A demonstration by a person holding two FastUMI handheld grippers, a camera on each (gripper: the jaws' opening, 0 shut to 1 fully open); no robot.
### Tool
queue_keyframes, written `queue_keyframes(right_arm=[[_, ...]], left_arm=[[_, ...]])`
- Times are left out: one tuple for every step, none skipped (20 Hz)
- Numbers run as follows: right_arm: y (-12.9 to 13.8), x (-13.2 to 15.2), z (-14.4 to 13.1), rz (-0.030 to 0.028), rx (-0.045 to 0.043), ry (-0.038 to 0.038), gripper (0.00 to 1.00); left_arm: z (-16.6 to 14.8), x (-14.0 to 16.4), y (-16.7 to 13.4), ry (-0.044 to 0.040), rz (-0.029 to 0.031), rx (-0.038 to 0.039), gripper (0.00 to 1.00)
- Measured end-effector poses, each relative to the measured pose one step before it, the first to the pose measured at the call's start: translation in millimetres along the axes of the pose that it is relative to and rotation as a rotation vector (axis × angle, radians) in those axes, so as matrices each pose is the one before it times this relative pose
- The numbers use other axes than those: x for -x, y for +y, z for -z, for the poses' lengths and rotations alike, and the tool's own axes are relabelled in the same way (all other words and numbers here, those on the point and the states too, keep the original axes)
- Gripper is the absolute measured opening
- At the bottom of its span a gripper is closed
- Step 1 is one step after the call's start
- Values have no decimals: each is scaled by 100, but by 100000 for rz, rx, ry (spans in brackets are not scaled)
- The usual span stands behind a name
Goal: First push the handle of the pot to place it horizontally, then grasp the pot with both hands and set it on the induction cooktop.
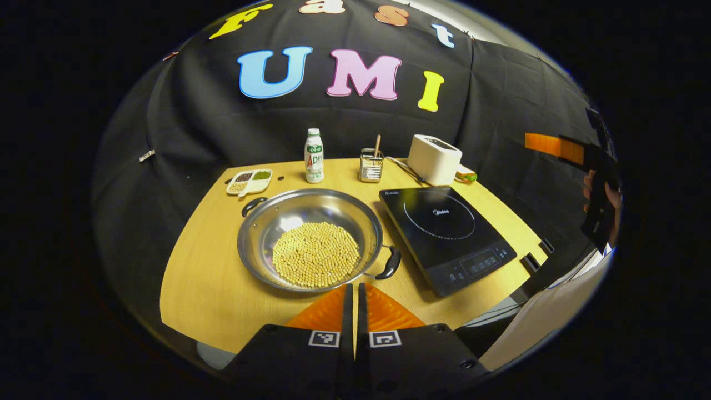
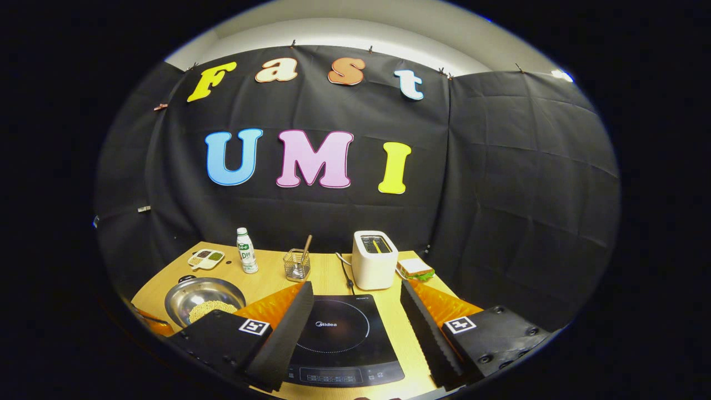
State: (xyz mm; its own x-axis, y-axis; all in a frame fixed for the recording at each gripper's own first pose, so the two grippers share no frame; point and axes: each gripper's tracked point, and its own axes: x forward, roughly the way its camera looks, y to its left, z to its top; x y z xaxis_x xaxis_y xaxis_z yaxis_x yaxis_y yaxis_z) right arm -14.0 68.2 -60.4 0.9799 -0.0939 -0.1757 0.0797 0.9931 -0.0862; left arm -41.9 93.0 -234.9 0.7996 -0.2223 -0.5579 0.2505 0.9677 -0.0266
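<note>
Your left gripper (image 1: 355, 294) is pinched narrow, just short of the one pot (image 1: 311, 239) — two handles, slanted. Right gripper (image 2: 355, 316) gapes wide above one cooktop (image 2: 341, 339) near the desk (image 1: 205, 278) edge.

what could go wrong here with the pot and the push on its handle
1. The pot is shallow and full of loose beans; a hard push or tilted lift could spill them.
2. The near handle sits close to the induction cooktop, so swinging it may knock the cooktop.
</note>
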Motion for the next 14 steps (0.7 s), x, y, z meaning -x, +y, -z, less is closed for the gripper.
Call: queue_keyframes(right_arm=[[-34, -316, 270, -1016, 643, 387, 98], [-116, -410, 106, -688, 653, -266, 98], [-221, -715, -96, -298, -336, -41, 98], [-95, -1046, -24, -832, -1508, 813, 98], [90, -511, 188, -992, -1379, 676, 98], [-198, -197, 200, -536, -391, 533, 98], [-316, -358, 172, -226, 181, 461, 98], [-347, -249, 369, -264, -72, 807, 98], [-145, -307, 418, -423, -393, 1433, 98], [-30, -219, 484, -918, -556, 1676, 98], [-81, -131, 278, -550, -267, 1444, 98], [-354, -108, 37, 155, -1, 285, 98], [-299, -95, -235, 61, 117, -662, 98], [-195, -110, -163, 28, 226, -584, 98]], left_arm=[[882, -318, 317, 3223, -2292, 1266, 5], [866, -345, -34, 2999, -149, 2191, 5], [785, -432, -273, 2801, -272, 1171, 5], [703, -504, 140, 3009, -1582, -373, 5], [749, -445, -38, 2020, -740, -969, 5], [288, -545, -48, 1308, -806, -1312, 5], [537, -768, -497, 1565, 847, -906, 5], [232, -621, -447, 1502, 987, -316, 5], [172, -830, -178, 1320, 688, 3, 5], [-134, -651, -339, 362, 1327, 137, 5], [-202, -674, -306, 153, 723, -831, 5], [-225, -690, -88, 718, 340, -1747, 5], [-143, -562, -57, 679, -179, -2227, 5], [-215, -609, -36, 685, -110, -2071, 5]])
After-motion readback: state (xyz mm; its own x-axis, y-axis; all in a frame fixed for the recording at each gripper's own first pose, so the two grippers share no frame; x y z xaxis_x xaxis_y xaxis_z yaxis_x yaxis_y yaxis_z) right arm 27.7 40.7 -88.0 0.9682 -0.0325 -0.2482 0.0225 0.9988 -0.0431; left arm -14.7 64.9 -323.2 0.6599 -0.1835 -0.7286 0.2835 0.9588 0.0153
